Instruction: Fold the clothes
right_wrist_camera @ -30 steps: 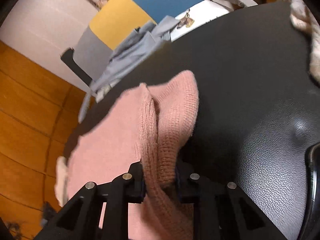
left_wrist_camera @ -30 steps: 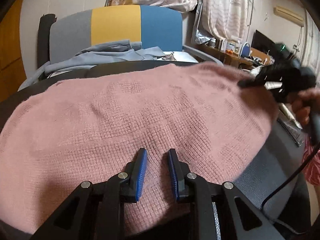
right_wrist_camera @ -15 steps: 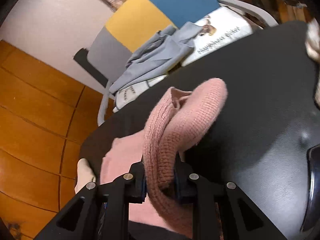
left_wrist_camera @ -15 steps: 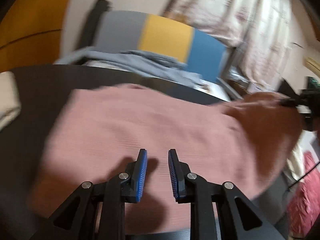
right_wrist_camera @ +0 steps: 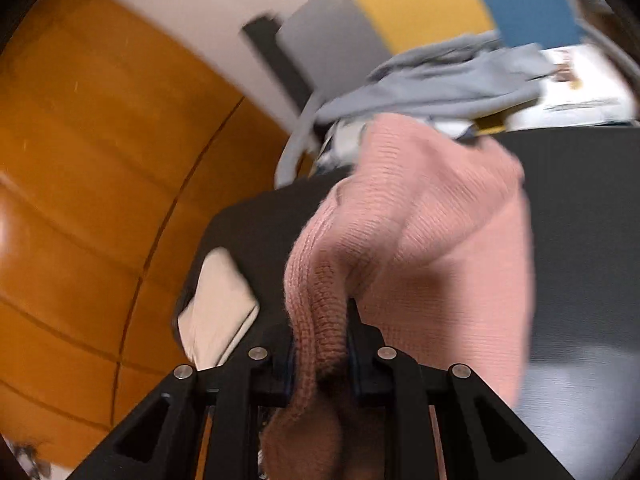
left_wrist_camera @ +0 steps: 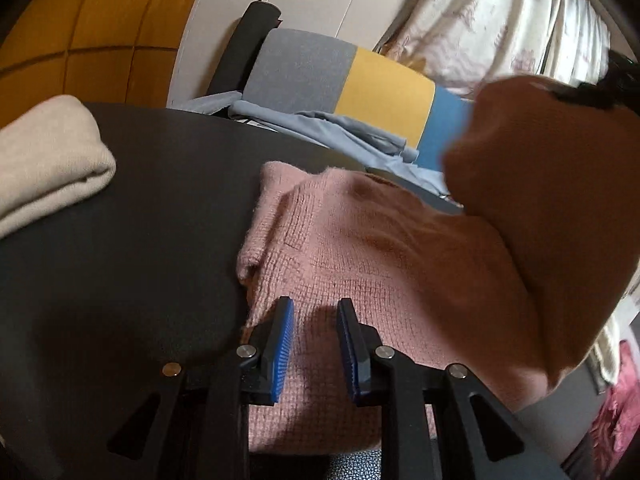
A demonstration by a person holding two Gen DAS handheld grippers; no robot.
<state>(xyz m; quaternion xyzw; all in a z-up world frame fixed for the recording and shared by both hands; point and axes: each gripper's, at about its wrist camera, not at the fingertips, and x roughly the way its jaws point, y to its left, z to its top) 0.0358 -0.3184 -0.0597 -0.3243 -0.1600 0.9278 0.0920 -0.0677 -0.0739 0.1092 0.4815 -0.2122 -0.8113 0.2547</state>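
A pink knit sweater (left_wrist_camera: 380,260) lies on the black table (left_wrist_camera: 120,240). My left gripper (left_wrist_camera: 314,312) is open and empty, its blue pads resting just over the sweater's near left edge. My right gripper (right_wrist_camera: 320,320) is shut on a thick fold of the pink sweater (right_wrist_camera: 420,220) and holds it lifted above the table. In the left wrist view that lifted part (left_wrist_camera: 560,200) hangs blurred at the right, over the flat part.
A folded beige garment (left_wrist_camera: 44,160) lies on the table's left end, also in the right wrist view (right_wrist_camera: 216,312). A grey, yellow and blue chair (left_wrist_camera: 340,76) with grey-blue clothes (left_wrist_camera: 340,128) stands behind the table. An orange wall (right_wrist_camera: 100,160) is at the left.
My right gripper has carried the sweater's right side up and leftward over the flat part. My left gripper has shifted to the sweater's left edge, still open.
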